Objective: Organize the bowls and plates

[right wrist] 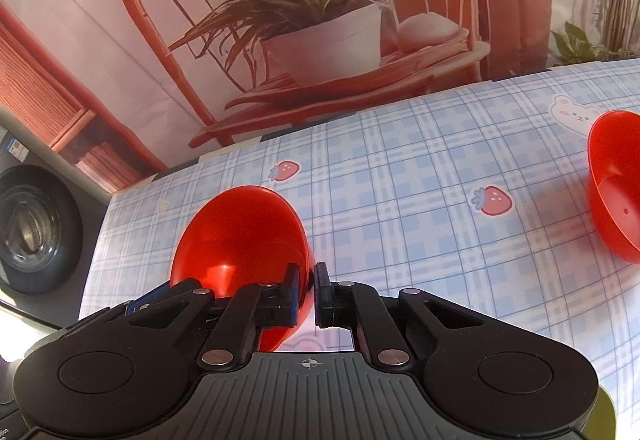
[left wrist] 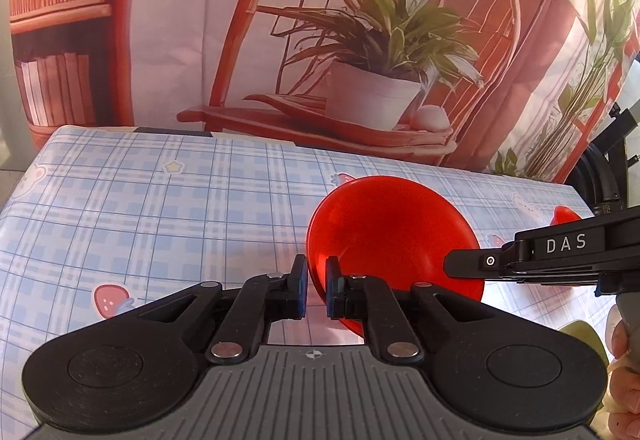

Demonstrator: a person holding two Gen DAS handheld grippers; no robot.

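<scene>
A red bowl [left wrist: 392, 224] rests tilted on the blue plaid tablecloth [left wrist: 160, 208]. My left gripper [left wrist: 316, 282] is shut on its near left rim, with the thin red edge pinched between the blue pads. From the right, the right gripper's black fingers [left wrist: 480, 262] reach to the same bowl's opposite side. In the right wrist view this bowl [right wrist: 240, 232] sits left of centre, and my right gripper [right wrist: 307, 292] is shut on its right rim. A second red bowl [right wrist: 616, 192] stands apart at the right, and only its rim [left wrist: 565, 215] shows behind the right gripper.
The table [right wrist: 420, 168] runs back to a printed backdrop of a chair and a potted plant [left wrist: 380, 40]. A washing machine door [right wrist: 32, 228] is off the table's left edge. A person's hand [left wrist: 624, 380] shows at the lower right.
</scene>
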